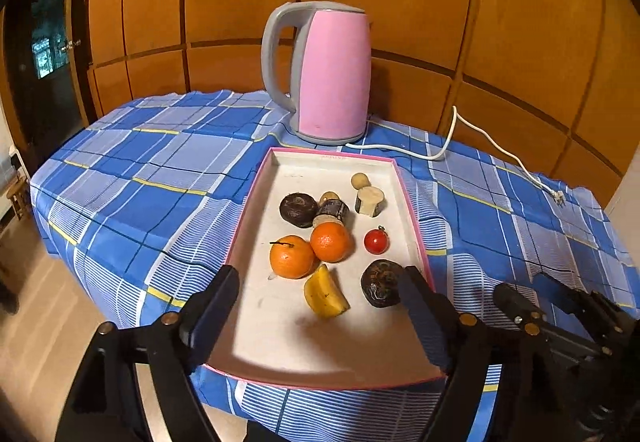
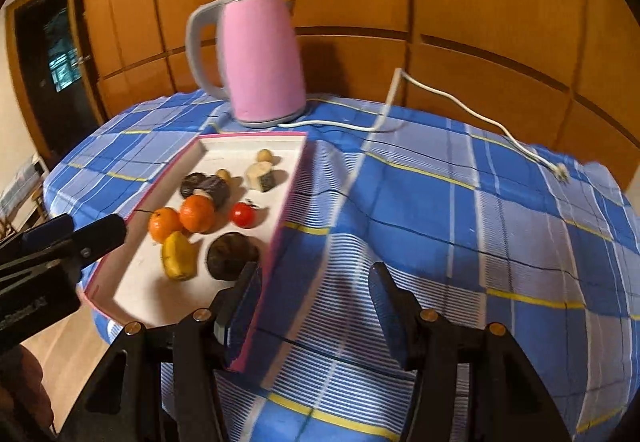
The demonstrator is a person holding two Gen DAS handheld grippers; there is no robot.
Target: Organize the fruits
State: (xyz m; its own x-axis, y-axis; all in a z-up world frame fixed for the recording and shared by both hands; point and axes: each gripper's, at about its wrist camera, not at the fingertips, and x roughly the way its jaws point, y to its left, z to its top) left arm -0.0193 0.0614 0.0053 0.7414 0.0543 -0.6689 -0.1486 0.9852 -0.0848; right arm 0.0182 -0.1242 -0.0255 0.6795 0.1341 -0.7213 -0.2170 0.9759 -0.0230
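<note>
A white tray with a pink rim [image 1: 280, 342] [image 2: 136, 282] lies on the blue checked cloth. It holds two oranges [image 1: 291, 257] [image 1: 330, 242], a yellow banana piece [image 1: 323, 294] [image 2: 178, 256], a small red tomato [image 1: 376, 241] [image 2: 242, 214], two dark round fruits [image 1: 380, 283] [image 1: 298, 209], two short cane pieces [image 1: 369, 201] and a small tan ball [image 1: 360, 180]. My left gripper [image 1: 320, 276] hovers open above the tray's near half, touching no fruit. My right gripper [image 2: 315, 272] is open and empty over the tray's right rim and the cloth beside it.
A pink kettle [image 1: 332, 74] [image 2: 262, 62] stands just behind the tray. Its white cord [image 1: 452, 138] trails right to a plug [image 1: 557, 196] near the table edge. Wooden panels close the back. The floor drops off at the left [image 1: 48, 322].
</note>
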